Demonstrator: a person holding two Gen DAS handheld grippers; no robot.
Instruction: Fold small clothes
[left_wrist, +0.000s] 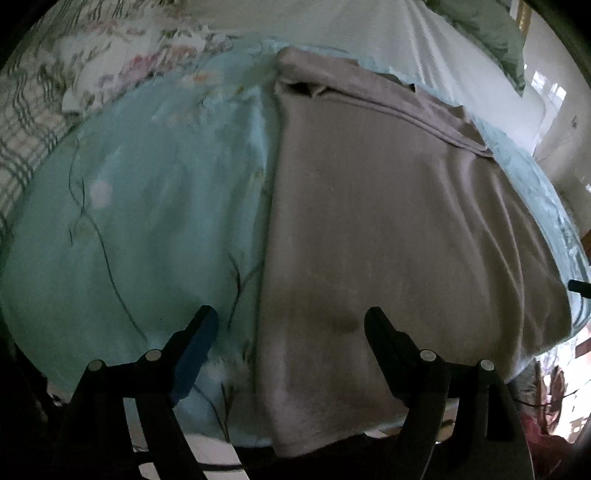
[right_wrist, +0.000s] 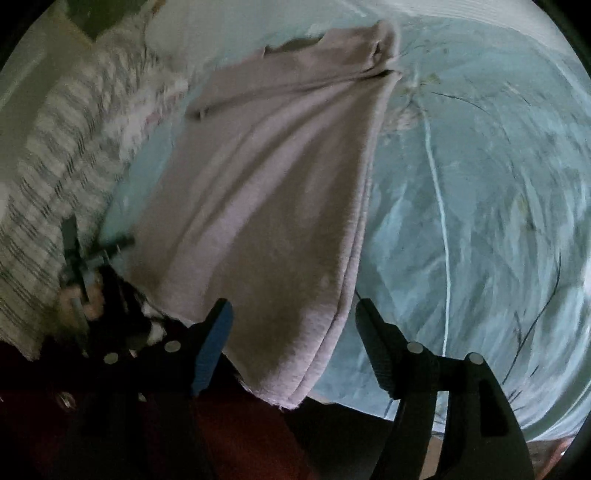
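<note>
Parted fingers (left_wrist: 384, 339) over garment (left_wrist: 388, 206) edge

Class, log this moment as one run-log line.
garment: mauve top folded lengthwise on teal bedsheet | left gripper: open, empty | right gripper: open, empty, over hem

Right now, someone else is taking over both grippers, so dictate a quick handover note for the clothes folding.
Left gripper: open, empty, poised over the near left edge of the mauve garment.
Right gripper: open, empty, fingers either side of the garment's near corner.
The garment lies lengthwise on the pale blue floral sheet, its long right edge doubled in layers, so it appears folded lengthwise already.
Left to do: grip the near end and fold it toward the far end, then smooth it.
</note>
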